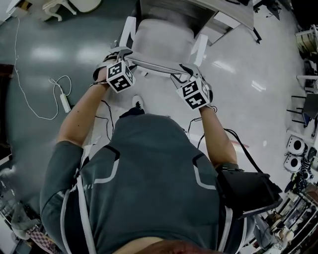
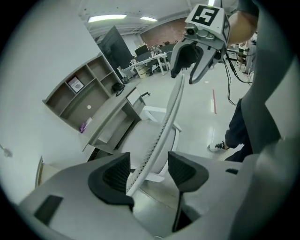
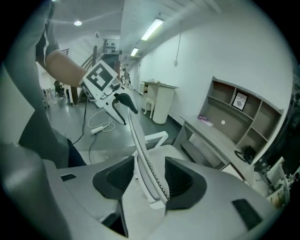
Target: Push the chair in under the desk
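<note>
Head view: the left gripper [image 1: 125, 55] and the right gripper [image 1: 183, 72] sit at opposite ends of the backrest top edge of the chair [image 1: 164, 37]. The chair stands against the desk [image 1: 198, 12], seat front at the desk edge. Left gripper view: jaws wide apart, straddling the thin backrest edge without clamping it. Right gripper view: jaws apart, backrest edge between the pads, not gripped.

The chair backrest [image 1: 154, 66] stood between the parted jaws of the left tool [image 2: 149, 171] and the right tool [image 3: 149, 180]. The worktop [image 2: 112, 119] blocked the way ahead; a power strip [image 1: 65, 103] lay on open floor [image 1: 39, 64] to the left.
</note>
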The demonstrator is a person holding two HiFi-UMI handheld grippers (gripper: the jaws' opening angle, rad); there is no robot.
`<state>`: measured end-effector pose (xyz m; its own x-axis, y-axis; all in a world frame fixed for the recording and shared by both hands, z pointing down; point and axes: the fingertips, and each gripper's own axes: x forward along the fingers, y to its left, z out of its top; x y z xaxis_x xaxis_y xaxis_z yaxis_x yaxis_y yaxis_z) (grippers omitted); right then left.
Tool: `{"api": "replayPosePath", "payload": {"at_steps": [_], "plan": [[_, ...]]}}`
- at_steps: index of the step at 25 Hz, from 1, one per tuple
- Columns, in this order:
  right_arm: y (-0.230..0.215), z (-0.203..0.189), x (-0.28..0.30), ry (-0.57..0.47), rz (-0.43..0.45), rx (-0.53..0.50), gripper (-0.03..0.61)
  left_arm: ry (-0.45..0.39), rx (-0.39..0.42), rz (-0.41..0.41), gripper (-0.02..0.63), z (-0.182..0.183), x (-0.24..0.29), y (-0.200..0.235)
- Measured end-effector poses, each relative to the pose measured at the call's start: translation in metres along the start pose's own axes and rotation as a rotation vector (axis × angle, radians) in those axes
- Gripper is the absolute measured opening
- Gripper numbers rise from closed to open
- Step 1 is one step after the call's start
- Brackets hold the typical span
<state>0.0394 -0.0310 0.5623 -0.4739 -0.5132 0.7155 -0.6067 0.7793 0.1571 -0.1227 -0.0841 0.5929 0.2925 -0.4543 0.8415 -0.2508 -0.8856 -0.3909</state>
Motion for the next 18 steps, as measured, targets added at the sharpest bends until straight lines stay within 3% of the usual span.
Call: {"api": "replayPosePath", "payload": {"at_steps": [9, 12, 18], "plan": [[0.004, -0.017, 0.03, 0.108, -0.019, -0.072, 0.218, 0.027, 0.144, -0.036, 0.253, -0.014, 0.026, 0.003], [0.004, -0.023, 0.039, 0.144, -0.049, -0.151, 0.206, 0.024, 0.201, -0.035, 0.184, -0.014, 0.031, 0.003], [-0.001, -0.024, 0.045, 0.169, -0.069, -0.207, 0.153, 0.03, 0.356, -0.041, 0.127, -0.014, 0.031, 0.001]]}}
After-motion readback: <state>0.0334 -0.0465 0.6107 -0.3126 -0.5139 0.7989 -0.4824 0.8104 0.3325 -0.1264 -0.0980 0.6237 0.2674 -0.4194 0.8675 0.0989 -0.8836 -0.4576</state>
